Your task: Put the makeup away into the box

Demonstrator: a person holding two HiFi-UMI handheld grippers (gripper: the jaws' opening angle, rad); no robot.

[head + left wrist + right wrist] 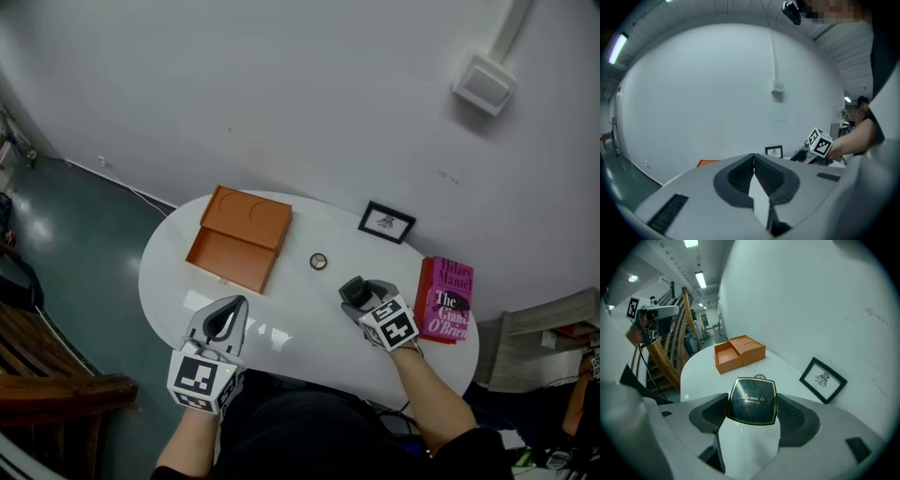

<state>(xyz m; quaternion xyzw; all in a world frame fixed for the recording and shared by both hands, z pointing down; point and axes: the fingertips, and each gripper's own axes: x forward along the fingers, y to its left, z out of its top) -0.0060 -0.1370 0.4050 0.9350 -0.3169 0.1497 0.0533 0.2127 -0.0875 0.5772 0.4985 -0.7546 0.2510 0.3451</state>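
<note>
Compact (752, 401) — glossy, black — is pinched at its edges in the right gripper's (354, 292) jaws, over the table (300, 309); the left gripper's (225, 323) jaws are pressed together, empty. The orange box (239, 239) lies at ten o'clock, well apart, so the slick case may slip or pivot on the way.
</note>
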